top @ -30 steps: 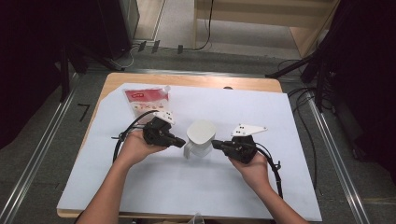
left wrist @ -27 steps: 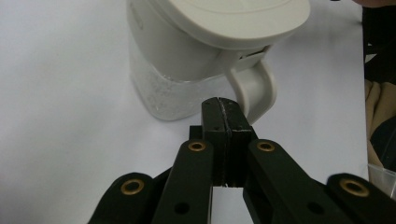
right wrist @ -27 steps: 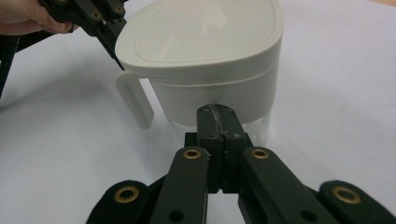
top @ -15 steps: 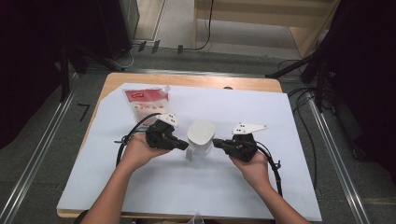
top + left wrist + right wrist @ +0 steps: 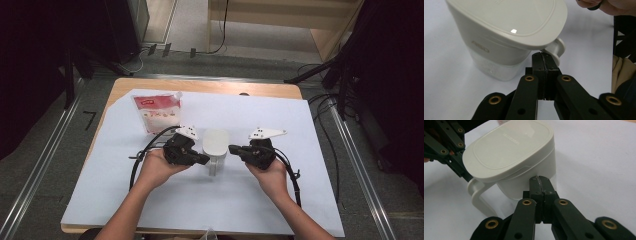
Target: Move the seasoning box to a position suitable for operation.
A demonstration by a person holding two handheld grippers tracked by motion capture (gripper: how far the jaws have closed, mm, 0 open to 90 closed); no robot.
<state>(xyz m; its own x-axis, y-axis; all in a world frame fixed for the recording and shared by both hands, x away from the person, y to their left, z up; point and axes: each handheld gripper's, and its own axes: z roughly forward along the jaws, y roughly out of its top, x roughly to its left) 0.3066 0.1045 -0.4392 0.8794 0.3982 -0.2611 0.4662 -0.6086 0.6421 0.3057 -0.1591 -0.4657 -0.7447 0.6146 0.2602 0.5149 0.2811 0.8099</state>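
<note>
Left hand-held gripper (image 5: 204,160): jaws clenched flat together, empty, tip at the jug's (image 5: 216,145) 9 o'clock side, just under the lid (image 5: 506,20) rim beside the handle (image 5: 555,48); whether it touches cannot be told.

Right hand-held gripper (image 5: 234,149): jaws likewise clenched on nothing, tip at the jug's 3 o'clock side, close under the lid edge.

Jug: white, lidded, upright at the middle of the white sheet on the table (image 5: 210,87), handle toward 6 o'clock. Flanked from both sides, probably so the two closed tips can steady it or pry the lid.

Pouch (image 5: 157,112): red-and-white, at 11 o'clock from the jug, well apart, untouched.

Hands: both forearms enter from 6 o'clock, wrists turned inward, grippers held nearly level and pointing at each other.
</note>
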